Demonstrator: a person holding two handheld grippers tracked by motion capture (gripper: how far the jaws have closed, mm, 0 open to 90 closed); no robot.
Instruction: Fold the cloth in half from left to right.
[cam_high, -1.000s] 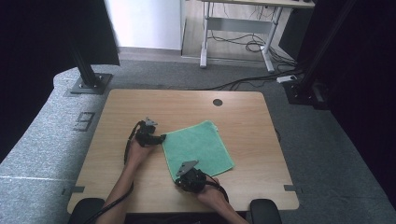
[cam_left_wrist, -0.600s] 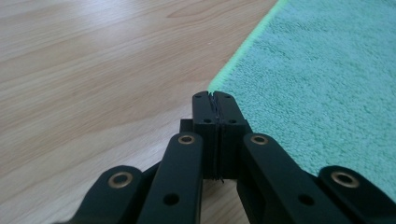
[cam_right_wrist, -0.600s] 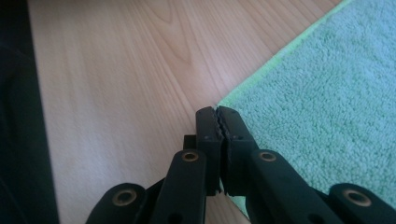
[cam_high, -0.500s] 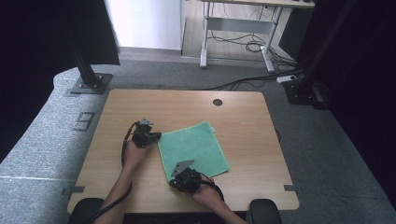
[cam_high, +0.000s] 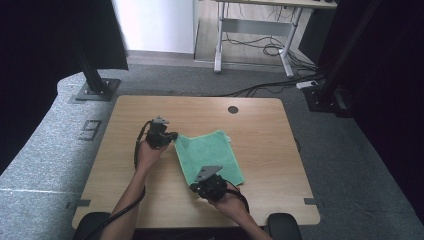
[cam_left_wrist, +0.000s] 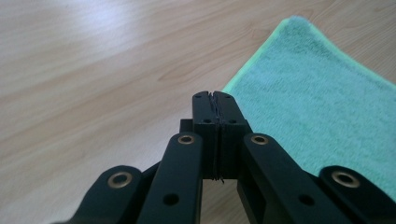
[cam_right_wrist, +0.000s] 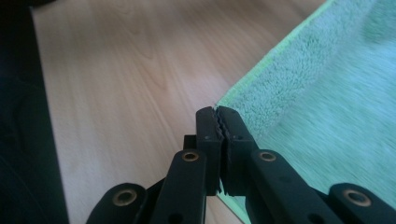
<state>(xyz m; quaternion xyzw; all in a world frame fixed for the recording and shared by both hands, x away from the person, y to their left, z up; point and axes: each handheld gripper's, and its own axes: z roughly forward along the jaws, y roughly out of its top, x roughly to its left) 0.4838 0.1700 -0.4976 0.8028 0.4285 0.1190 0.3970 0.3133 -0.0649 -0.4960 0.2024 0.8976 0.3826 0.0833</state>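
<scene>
A green towel (cam_high: 210, 155) lies on the wooden table (cam_high: 260, 125), with its left edge raised a little. My left gripper (cam_high: 172, 136) is at the towel's far left corner. In the left gripper view the left gripper (cam_left_wrist: 215, 95) has its jaws pressed together, and the towel (cam_left_wrist: 327, 102) runs up to the tips. My right gripper (cam_high: 195, 184) is at the near left corner. In the right gripper view the right gripper (cam_right_wrist: 217, 111) is shut on the towel's (cam_right_wrist: 327, 93) edge, and green cloth shows under the jaws.
A round cable hole (cam_high: 233, 109) sits near the table's far edge. Bare wood lies left of the towel and to its right. Grey carpet surrounds the table, with a desk frame and cables (cam_high: 260, 45) beyond.
The left gripper's jaws have closed at the towel's far left corner. Both hands have risen slightly, and the towel's left edge has shifted with them.
</scene>
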